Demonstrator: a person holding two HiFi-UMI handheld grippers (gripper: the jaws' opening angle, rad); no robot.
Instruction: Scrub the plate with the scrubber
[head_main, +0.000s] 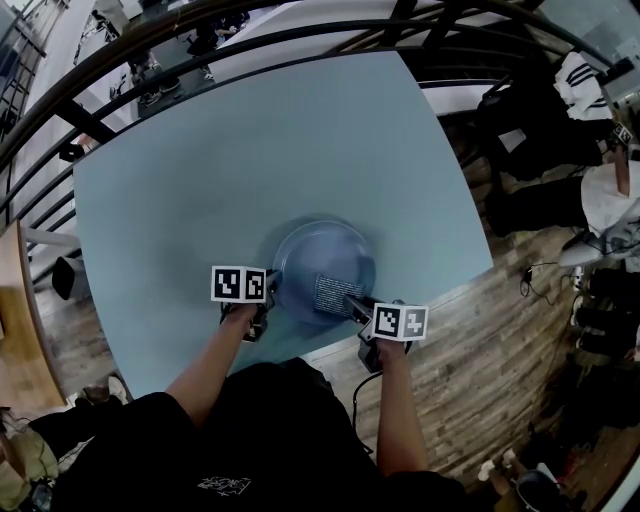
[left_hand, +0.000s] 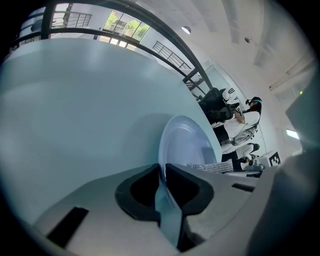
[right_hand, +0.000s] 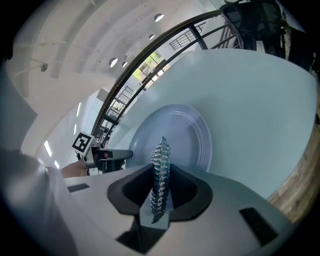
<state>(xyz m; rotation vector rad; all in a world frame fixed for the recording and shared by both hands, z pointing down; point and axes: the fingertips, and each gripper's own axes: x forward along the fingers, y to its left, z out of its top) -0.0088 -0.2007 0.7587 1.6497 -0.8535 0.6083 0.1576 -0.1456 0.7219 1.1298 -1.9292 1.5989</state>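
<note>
— Where is the plate sitting?

— The pale blue plate (head_main: 322, 250) is lying near the front edge of the table (head_main: 200, 170), and the left gripper (left_hand: 162, 172) is clamping its near rim.

— And the scrubber?

— The right gripper (head_main: 352, 305) is pinching the metal mesh scrubber (right_hand: 161, 165) over the plate's near part. Scrubbing seems to be under way, and the next stroke is probably calling for steady pressure across the plate.

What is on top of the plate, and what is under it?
The mesh scrubber, shut in the right gripper, sits over the near right part of the plate; contact is unclear. The left gripper clamps its near rim. The plate hides the table beneath.
</note>
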